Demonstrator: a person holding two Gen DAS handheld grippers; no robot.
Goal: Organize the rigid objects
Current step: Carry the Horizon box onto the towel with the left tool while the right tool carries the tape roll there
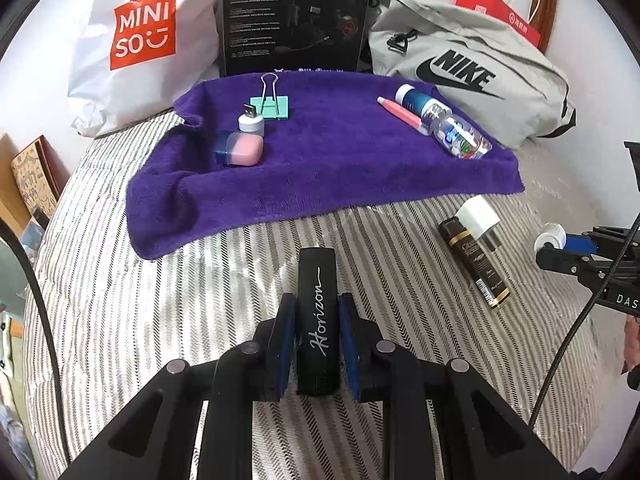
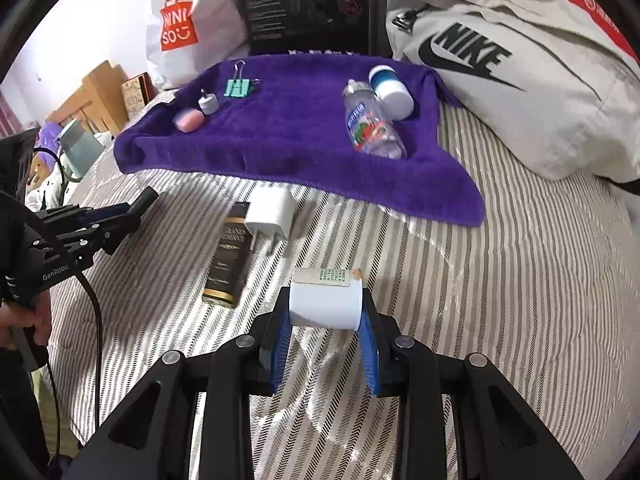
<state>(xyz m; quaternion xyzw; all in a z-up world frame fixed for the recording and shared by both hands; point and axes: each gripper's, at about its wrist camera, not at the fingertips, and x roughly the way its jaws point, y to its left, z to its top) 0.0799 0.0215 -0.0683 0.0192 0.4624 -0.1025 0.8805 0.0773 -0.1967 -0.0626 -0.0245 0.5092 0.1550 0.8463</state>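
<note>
A: Two grippers are seen over a striped bed cover [image 1: 120, 300]. What is held by each?

B: A black bar [image 1: 318, 312] lettered "Horizon" is clamped between the blue pads of the left gripper [image 1: 318, 316], lengthwise along the fingers. A white roll [image 2: 325, 304] with a small printed label on top is pinched crosswise by the right gripper [image 2: 325, 316], both pads pressed to its ends.

A: Where are the other things laid?

B: A purple towel [image 1: 340, 168] is spread across the far part of the cover. On its left side a mint binder clip [image 1: 270, 106], a small white USB plug [image 1: 251, 120] and a pink-and-blue case [image 1: 240, 148] are grouped close together. On its right side a clear bottle [image 1: 456, 132] is laid on its side, with a blue jar [image 1: 414, 98] touching its neck end and a pink pen [image 1: 402, 114] just beside them.

A: And off the towel?

B: A white charger [image 2: 270, 212] is rested near the towel's front edge, its prongs pointed toward the camera, touching a dark gold-trimmed box [image 2: 228, 256] laid flat on the cover. Both are found between the two grippers.

A: What is stacked behind?

B: A white Miniso bag [image 1: 140, 32], a black carton [image 1: 296, 16] stood upright and a grey Nike bag [image 1: 468, 72] are lined along the back. A hand [image 2: 28, 320] is seen on the left gripper's handle at the frame edge.
</note>
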